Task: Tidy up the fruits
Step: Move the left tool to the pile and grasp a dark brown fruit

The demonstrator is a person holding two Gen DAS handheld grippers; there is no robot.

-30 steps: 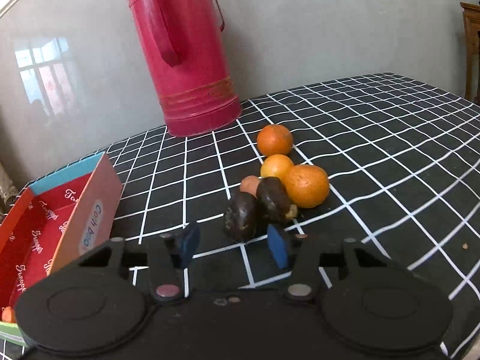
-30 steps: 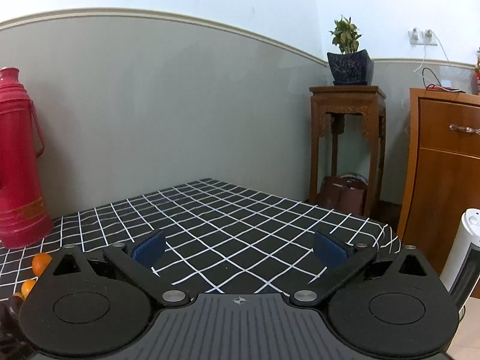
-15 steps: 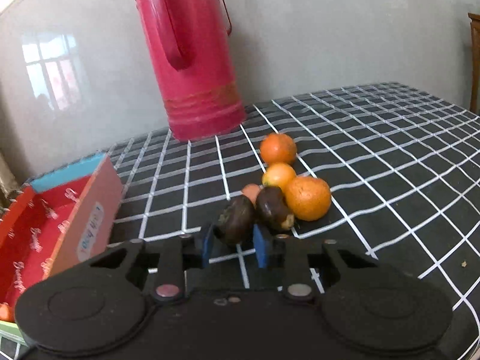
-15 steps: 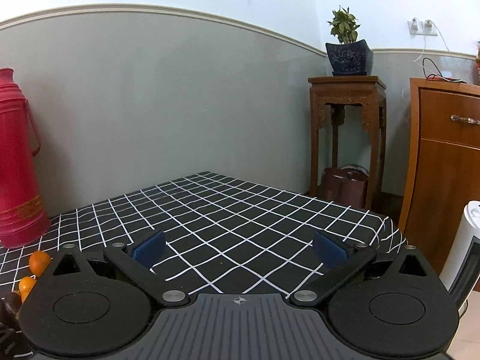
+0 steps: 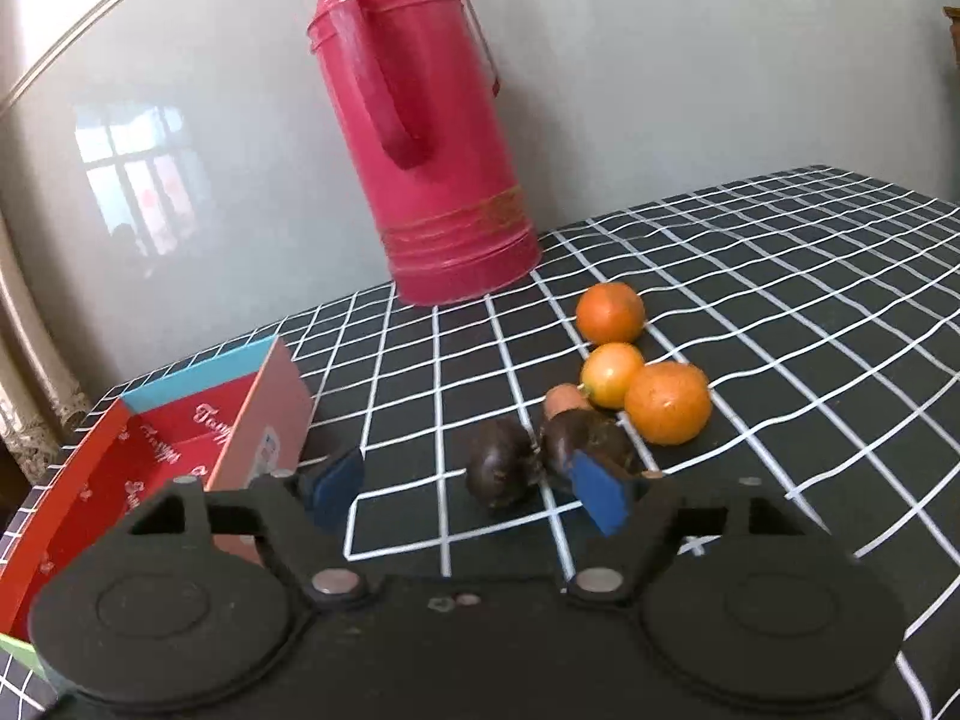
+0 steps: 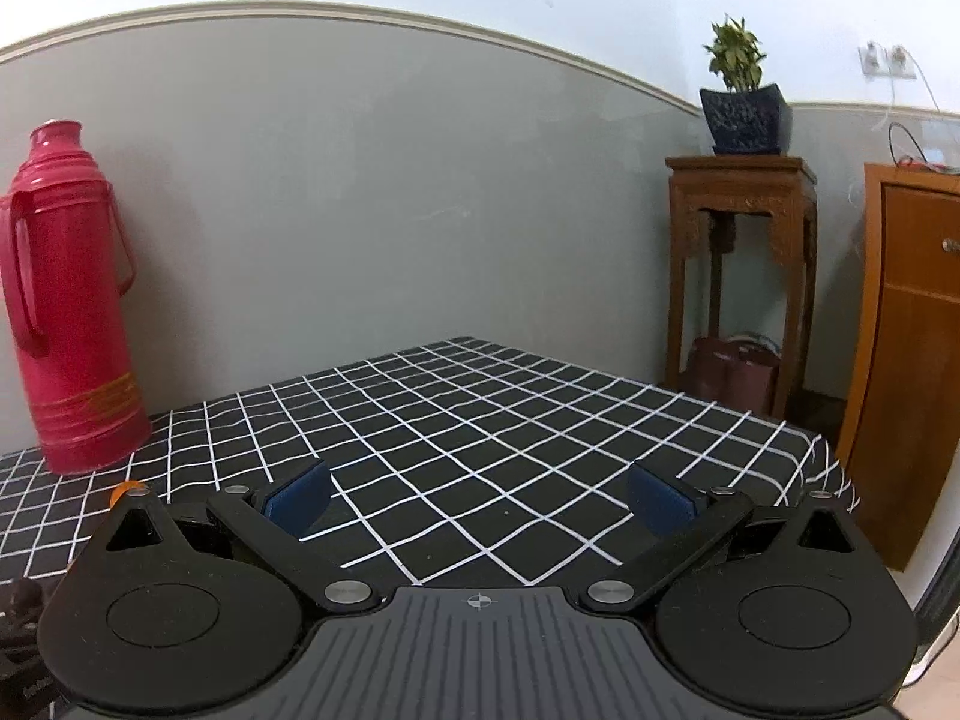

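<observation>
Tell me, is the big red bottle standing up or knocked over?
Standing up. The red bottle rests on its flat bottom on the checked tablecloth, handle at the side and cap on top.

The script printed on the red box [image 5: 180,450] is illegible.

- Two dark, wrinkled fruits [image 5: 501,471] lay side by side, touching, nearest on the tabletop.
- A small reddish fruit [image 5: 564,401] sat just behind them.
- Three oranges [image 5: 667,402] lay farther right: two touching, one [image 5: 609,312] apart, farther back.
- An open red box [image 5: 180,450] stood left.
</observation>
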